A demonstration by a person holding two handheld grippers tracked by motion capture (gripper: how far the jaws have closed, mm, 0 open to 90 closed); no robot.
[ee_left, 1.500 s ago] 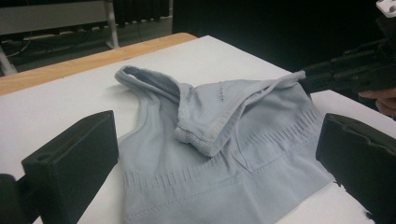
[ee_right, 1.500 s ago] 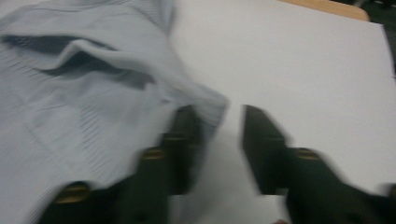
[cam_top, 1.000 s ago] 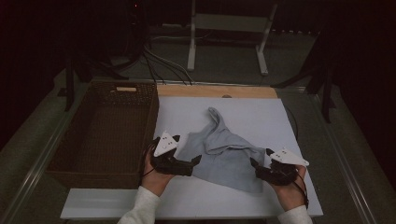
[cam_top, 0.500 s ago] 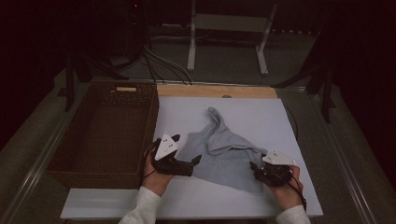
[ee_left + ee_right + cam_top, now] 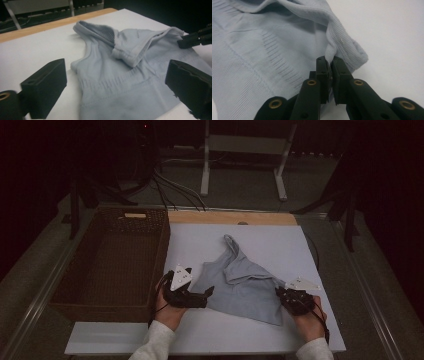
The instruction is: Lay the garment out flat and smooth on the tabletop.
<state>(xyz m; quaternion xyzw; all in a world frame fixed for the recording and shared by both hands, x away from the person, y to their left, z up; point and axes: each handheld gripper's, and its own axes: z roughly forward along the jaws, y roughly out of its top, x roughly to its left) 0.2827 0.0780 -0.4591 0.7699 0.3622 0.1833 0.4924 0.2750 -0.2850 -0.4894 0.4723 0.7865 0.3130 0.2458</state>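
Note:
A pale blue-grey knit top (image 5: 240, 285) lies crumpled on the white board (image 5: 280, 240). My left gripper (image 5: 207, 293) rests at the top's left edge, open; its jaws have just closed in slightly. In the left gripper view the top (image 5: 130, 50) lies between the wide jaws of that gripper (image 5: 115, 75), and neither pad presses on it. My right gripper (image 5: 279, 293) sits at the top's right edge; its jaws have just closed. In the right gripper view this gripper (image 5: 329, 61) pinches a ribbed fold of the top (image 5: 262, 50). It also appears far right in the left gripper view (image 5: 192, 40).
A dark woven basket (image 5: 164, 245) stands against the board's left side. A wooden strip (image 5: 230, 217) runs along the board's far edge. Beyond it, cables and a metal stand (image 5: 205, 170) sit on the floor. Bare board lies behind and right of the top.
My right gripper has slid inward and down to the top's right edge and shut on its fold. The left hand has stayed put.

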